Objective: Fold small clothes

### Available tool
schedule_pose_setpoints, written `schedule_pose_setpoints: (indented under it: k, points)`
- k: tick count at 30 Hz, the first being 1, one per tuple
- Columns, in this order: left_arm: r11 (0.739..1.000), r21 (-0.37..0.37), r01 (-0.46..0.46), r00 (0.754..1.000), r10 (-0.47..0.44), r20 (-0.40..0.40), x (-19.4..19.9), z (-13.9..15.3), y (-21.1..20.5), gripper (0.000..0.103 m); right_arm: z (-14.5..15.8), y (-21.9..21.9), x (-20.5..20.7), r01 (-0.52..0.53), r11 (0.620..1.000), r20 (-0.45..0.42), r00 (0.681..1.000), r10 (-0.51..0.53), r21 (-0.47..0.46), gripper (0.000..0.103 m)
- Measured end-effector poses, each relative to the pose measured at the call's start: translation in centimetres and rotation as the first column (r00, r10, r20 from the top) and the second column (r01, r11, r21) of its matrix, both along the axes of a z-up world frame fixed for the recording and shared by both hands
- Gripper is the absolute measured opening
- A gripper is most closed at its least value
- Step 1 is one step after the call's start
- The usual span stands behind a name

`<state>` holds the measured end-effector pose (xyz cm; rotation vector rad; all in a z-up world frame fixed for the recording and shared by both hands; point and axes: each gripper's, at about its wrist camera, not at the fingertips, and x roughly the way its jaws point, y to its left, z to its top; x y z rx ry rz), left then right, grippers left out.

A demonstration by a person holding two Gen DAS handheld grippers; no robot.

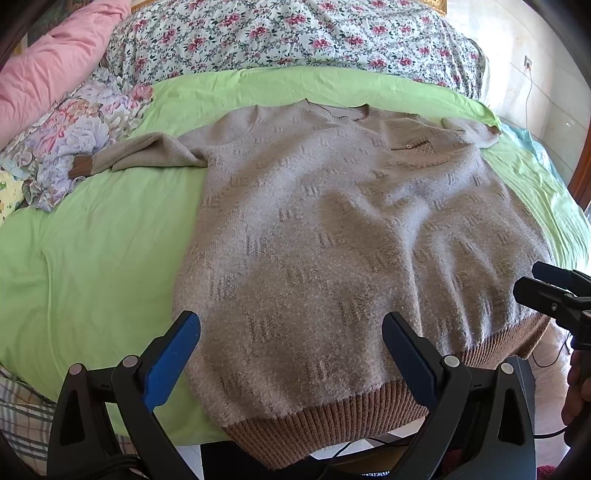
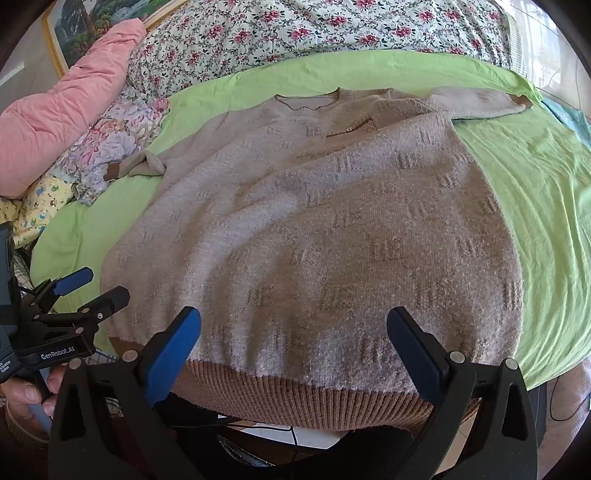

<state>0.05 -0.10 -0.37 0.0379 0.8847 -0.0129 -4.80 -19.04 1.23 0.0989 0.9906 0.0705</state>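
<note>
The left gripper (image 1: 291, 354), black with blue-padded fingers, hangs over the near hem with its jaws spread wide apart and nothing between them. In the left wrist view one finger (image 1: 171, 360) stands at 7 o'clock, over the left edge of the garment, and the other at 5 o'clock, above the ribbed band. The right gripper (image 2: 293, 354) is likewise wide apart and holding nothing, its two blue fingers straddling the hem near the lower right corner; in the left wrist view it shows at 3 o'clock as a black clamp just past the garment's edge.

Beneath both lies the beige fuzzy knit sweater with a grey dash pattern (image 1: 332, 229), spread flat and front side up, filling the centre of each view. Its brown ribbed hem (image 1: 325, 417) hangs slightly over the bed's near edge at 6 o'clock. The round collar (image 1: 338, 110) sits at 12 o'clock. One sleeve with a brown cuff (image 1: 147, 155) stretches out toward 10 o'clock; the other sleeve (image 2: 480, 103) runs out toward 1 o'clock in the right wrist view. A small pocket-like trim lies just below the collar to the right.

The sweater rests on a light green bed sheet (image 1: 92, 240). Beyond it, at 12 o'clock, is a white quilt with pink flowers (image 1: 295, 33); at 10 o'clock a pastel floral cloth (image 1: 81, 136) touches the sleeve cuff, with a pink padded blanket (image 1: 51, 70) behind it.
</note>
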Motion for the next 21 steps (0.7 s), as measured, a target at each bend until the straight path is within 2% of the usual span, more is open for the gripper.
schedule_pose_setpoints:
  k: [4, 16, 18, 21]
  points:
    - [1.0, 0.0, -0.001, 1.0, 0.001, 0.023, -0.03, 0.01, -0.02, 0.099, -0.02, 0.03, 0.03, 0.001, 1.0, -0.003, 1.0, -0.001, 0.0, 0.101]
    - [1.0, -0.003, 0.002, 1.0, -0.002, 0.006, 0.02, -0.02, -0.22, 0.099, -0.03, -0.1, -0.18, -0.002, 1.0, -0.023, 1.0, 0.002, 0.008, 0.101]
    - [1.0, 0.006, 0.005, 1.0, -0.005, -0.02, 0.13, -0.08, -0.24, 0.099, -0.04, -0.11, -0.22, -0.002, 1.0, -0.027, 1.0, 0.002, 0.012, 0.101]
    - [1.0, 0.012, 0.008, 1.0, -0.008, -0.007, 0.09, -0.08, -0.4, 0.099, 0.04, -0.2, -0.05, -0.002, 1.0, -0.028, 1.0, 0.002, 0.013, 0.101]
